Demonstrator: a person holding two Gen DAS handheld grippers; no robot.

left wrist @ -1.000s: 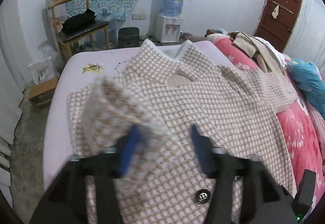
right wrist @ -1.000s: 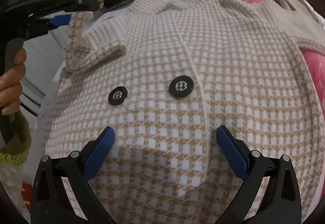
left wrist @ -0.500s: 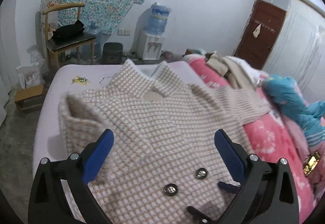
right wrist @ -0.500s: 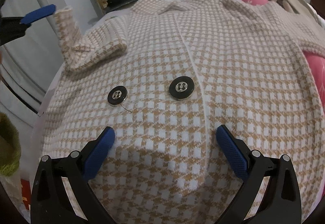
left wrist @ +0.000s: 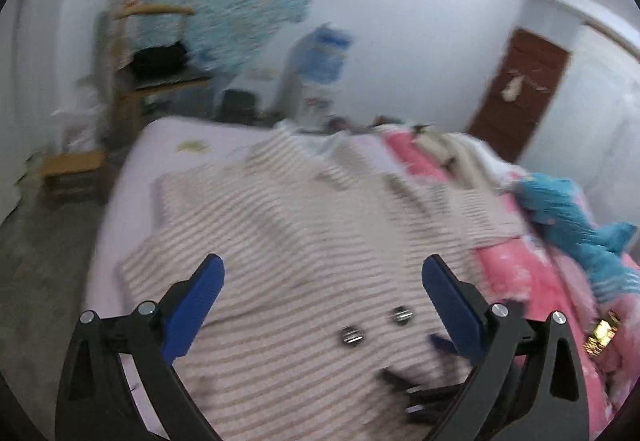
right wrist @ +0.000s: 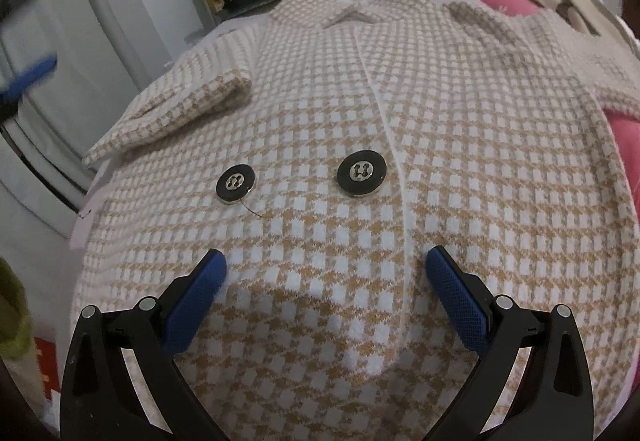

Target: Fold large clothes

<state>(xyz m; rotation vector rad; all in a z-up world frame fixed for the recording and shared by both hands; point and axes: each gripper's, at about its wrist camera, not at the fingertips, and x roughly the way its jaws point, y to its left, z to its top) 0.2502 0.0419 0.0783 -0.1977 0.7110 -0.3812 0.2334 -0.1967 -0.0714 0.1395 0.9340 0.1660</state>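
Observation:
A tan-and-white checked knit jacket (right wrist: 460, 145) with two black buttons (right wrist: 362, 173) lies face up on the bed; it also shows blurred in the left wrist view (left wrist: 304, 225). Its left sleeve (right wrist: 184, 109) lies folded in across the chest. My left gripper (left wrist: 322, 277) is open and empty, held above the jacket's lower part. My right gripper (right wrist: 326, 267) is open and empty, low over the hem below the buttons; its tips show in the left wrist view (left wrist: 416, 389).
The lilac bed sheet (left wrist: 168, 145) shows at the left, a pink floral quilt (left wrist: 532, 273) and a blue garment (left wrist: 568, 213) at the right. A wooden chair (left wrist: 156, 53), a water dispenser (left wrist: 316, 73) and a brown door (left wrist: 520, 93) stand beyond the bed.
My left gripper opened and let the sleeve drop onto the chest, then pulled up and back. The sleeve now lies flat. My right gripper has stayed in place.

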